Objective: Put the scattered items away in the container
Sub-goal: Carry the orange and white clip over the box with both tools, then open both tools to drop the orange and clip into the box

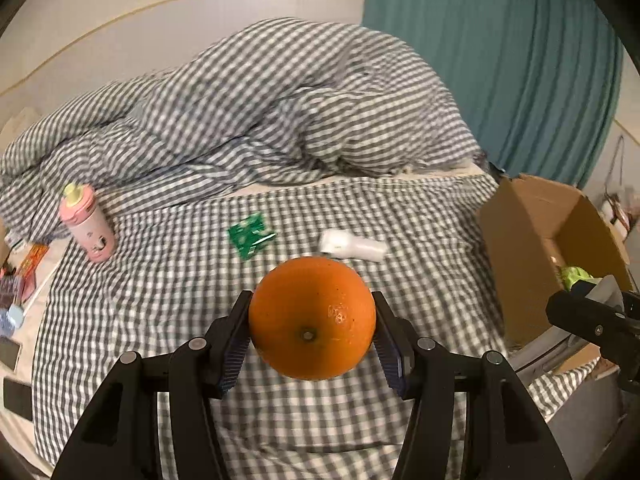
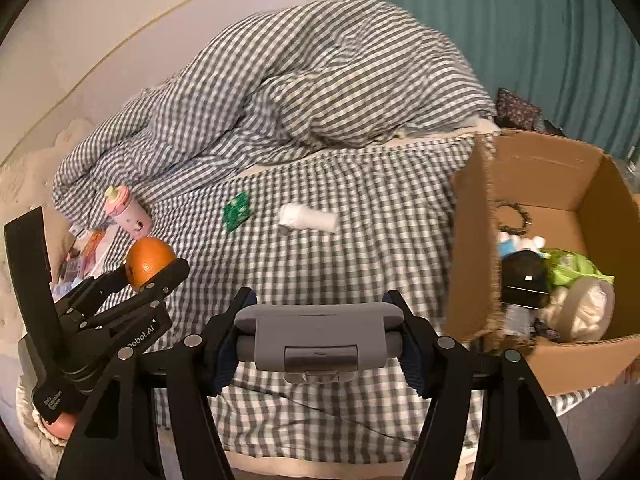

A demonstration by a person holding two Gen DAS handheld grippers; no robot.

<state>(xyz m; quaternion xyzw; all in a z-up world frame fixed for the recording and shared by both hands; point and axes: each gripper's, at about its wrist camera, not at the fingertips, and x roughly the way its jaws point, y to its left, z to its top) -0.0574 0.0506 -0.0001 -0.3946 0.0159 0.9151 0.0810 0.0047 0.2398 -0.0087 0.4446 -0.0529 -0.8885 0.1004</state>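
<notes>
My left gripper (image 1: 312, 316) is shut on an orange (image 1: 312, 318) and holds it above the checked bed; the orange also shows in the right wrist view (image 2: 149, 261). My right gripper (image 2: 320, 320) is shut on a grey plastic device (image 2: 316, 336). An open cardboard box (image 2: 472, 248) stands at the right bed edge and holds a black cap (image 2: 524, 278), a green bag (image 2: 572, 268) and other items. On the bed lie a pink bottle (image 1: 86, 226), a green packet (image 1: 250, 234) and a white tube-like item (image 1: 352, 245).
A crumpled checked duvet (image 1: 260, 96) fills the back of the bed. Books and small items (image 1: 28, 276) lie at the left edge. A teal curtain (image 1: 500, 60) hangs behind the box.
</notes>
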